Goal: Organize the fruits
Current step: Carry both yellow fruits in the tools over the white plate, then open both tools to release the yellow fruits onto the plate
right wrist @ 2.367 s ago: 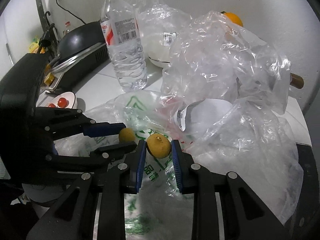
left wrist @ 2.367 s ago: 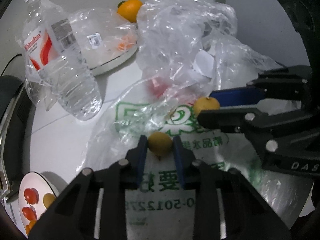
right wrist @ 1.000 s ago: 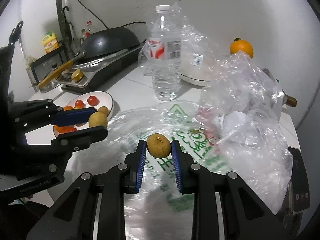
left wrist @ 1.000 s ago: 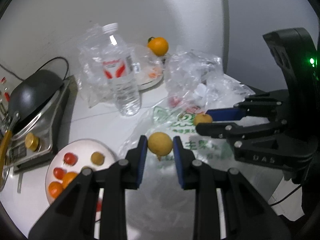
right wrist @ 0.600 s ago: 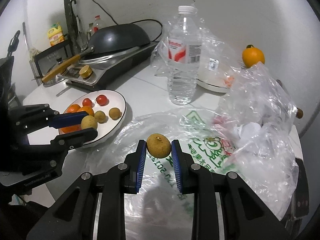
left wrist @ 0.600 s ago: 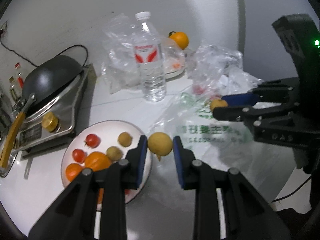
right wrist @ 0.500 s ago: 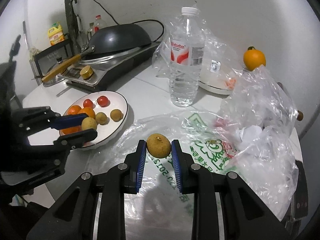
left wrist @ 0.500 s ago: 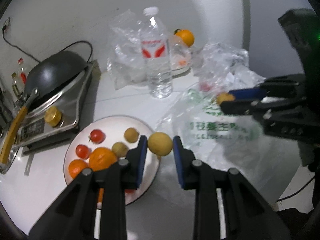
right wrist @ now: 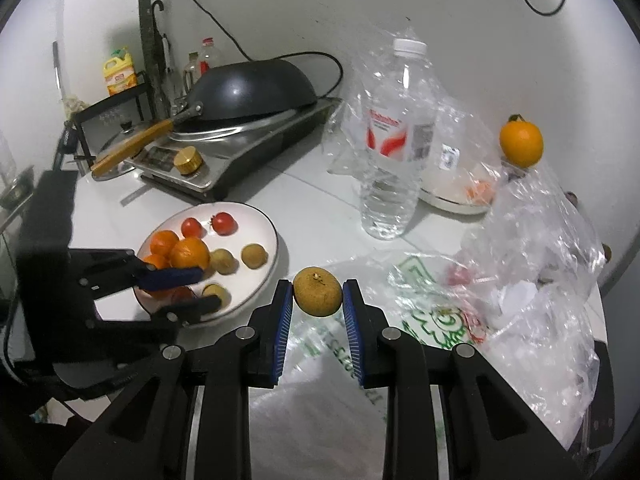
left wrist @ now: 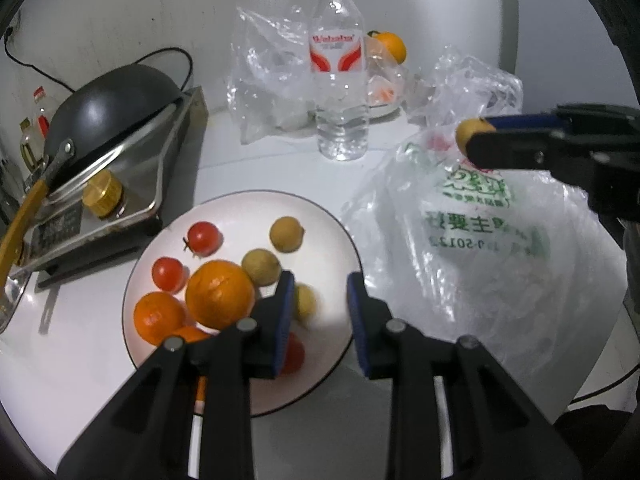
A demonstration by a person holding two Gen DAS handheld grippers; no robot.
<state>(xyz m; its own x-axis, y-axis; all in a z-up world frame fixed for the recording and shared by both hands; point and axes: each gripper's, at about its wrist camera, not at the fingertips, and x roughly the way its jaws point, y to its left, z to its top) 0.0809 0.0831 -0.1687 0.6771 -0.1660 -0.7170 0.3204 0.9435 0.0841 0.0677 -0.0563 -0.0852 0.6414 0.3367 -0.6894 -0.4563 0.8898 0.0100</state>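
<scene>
A white plate (left wrist: 240,216) holds oranges, cherry tomatoes and small yellow-brown fruit. My left gripper (left wrist: 316,280) hangs over the plate's right side with its jaws apart and nothing pressed between them. Just below its left finger, a small yellow fruit (left wrist: 306,300) shows blurred on the plate. In the right wrist view the left gripper (right wrist: 200,288) reaches over the plate (right wrist: 256,220) from the left. My right gripper (right wrist: 316,284) is shut on a round brown-yellow fruit (right wrist: 318,291), just right of the plate and over the printed plastic bag (right wrist: 424,320). That gripper (left wrist: 476,136) shows at the right in the left wrist view.
A water bottle (left wrist: 340,80) stands behind the plate among crumpled clear bags (left wrist: 272,80). A black wok on a cooker (left wrist: 108,108) sits at the left. An orange (right wrist: 520,146) rests at the back right beside a covered dish (right wrist: 452,196). A rack with bottles (right wrist: 120,76) stands far left.
Both grippers moved left from over the bag toward the plate. The left gripper sank over the plate and its yellow fruit left the jaws. The right gripper still grips its fruit.
</scene>
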